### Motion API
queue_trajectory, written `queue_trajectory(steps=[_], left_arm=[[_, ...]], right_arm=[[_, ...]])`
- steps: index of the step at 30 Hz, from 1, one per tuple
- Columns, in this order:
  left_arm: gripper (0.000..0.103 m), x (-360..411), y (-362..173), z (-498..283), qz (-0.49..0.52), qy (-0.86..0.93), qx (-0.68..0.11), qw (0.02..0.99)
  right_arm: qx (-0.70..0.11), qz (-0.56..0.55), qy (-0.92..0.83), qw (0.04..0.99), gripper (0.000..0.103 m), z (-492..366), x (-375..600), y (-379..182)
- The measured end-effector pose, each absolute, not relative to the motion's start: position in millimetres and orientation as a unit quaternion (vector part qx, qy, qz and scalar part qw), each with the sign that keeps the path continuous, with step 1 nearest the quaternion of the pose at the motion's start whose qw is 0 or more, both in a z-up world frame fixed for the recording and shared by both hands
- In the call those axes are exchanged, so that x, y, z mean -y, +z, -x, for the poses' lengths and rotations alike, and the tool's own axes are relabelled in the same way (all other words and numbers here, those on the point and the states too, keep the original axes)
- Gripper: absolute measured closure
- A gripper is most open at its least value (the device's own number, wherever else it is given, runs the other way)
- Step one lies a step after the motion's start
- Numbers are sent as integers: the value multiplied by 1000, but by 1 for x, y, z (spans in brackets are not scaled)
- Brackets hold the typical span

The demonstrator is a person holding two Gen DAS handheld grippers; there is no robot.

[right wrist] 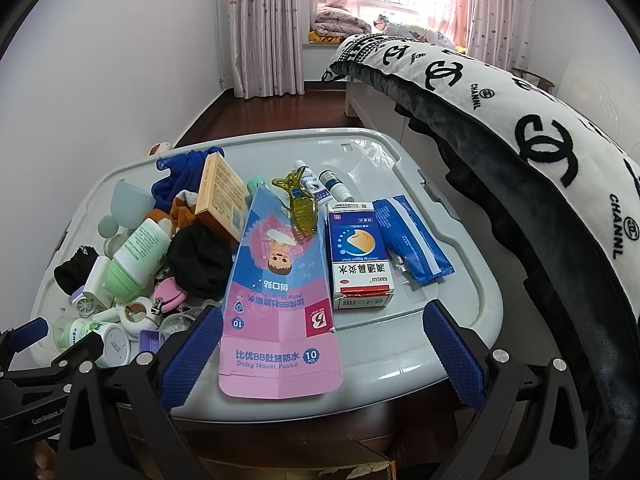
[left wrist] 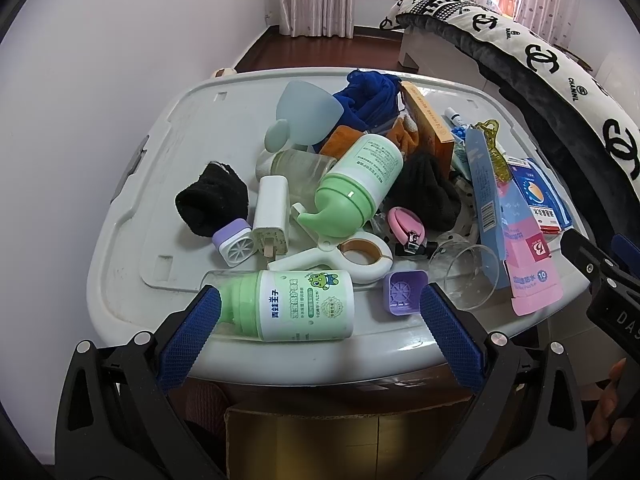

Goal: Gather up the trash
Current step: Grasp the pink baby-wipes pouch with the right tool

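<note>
Bottle (left wrist: 296,306) first: a green-and-white one lies on its side at the near edge of the grey bin lid (left wrist: 132,240), right between the fingers of the left gripper (left wrist: 316,312). Its long axis runs left to right, so the fingers would meet cap and base, not the sides; the jaws stand wide with nothing held. A purple cap (left wrist: 404,292) sits just beside the bottle's base, and a clear cup (left wrist: 464,272) lies near the right finger, so a close there risks nudging both.

On the other side, the right gripper (right wrist: 320,344) is also spread wide and empty, framing the pink-and-blue carton (right wrist: 280,300). That flat carton lies lengthwise away from the fingers, its pink end overhanging the lid's near edge, which leaves room to get under it. A white medicine box (right wrist: 358,256) lies just beside it, a blue wrapper (right wrist: 412,240) beyond.

Each hand is nearer its own piece. Below the lid a cardboard box (left wrist: 340,440) shows, possibly the place for the trash, though too little of it shows to be sure. Bare lid lies on the left and far right.
</note>
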State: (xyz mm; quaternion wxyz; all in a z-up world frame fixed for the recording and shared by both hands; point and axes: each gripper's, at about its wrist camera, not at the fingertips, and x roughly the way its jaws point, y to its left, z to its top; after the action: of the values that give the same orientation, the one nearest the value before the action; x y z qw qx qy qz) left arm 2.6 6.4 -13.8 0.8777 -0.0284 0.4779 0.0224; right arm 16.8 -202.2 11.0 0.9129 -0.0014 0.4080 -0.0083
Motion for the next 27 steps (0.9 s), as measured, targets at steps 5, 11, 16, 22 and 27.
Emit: queue_trajectory(steps=[5, 11, 16, 22, 27], left_arm=[[6, -9, -15, -2, 29, 26, -480, 877], [6, -12, -14, 0, 31, 23, -481, 876], [6, -13, -12, 4, 23, 29, -478, 877], [6, -24, -13, 9, 32, 34, -483, 874], [6, -32, -10, 14, 40, 36, -482, 875]], right_arm=[[-408, 0, -7, 913, 4, -17, 202, 11], [-411, -11, -5, 912, 4, -19, 202, 10], [-410, -12, -3, 912, 4, -24, 193, 7], [-430, -9, 3, 903, 4, -50, 167, -3], [-431, 35, -5, 902, 4, -69, 133, -9]])
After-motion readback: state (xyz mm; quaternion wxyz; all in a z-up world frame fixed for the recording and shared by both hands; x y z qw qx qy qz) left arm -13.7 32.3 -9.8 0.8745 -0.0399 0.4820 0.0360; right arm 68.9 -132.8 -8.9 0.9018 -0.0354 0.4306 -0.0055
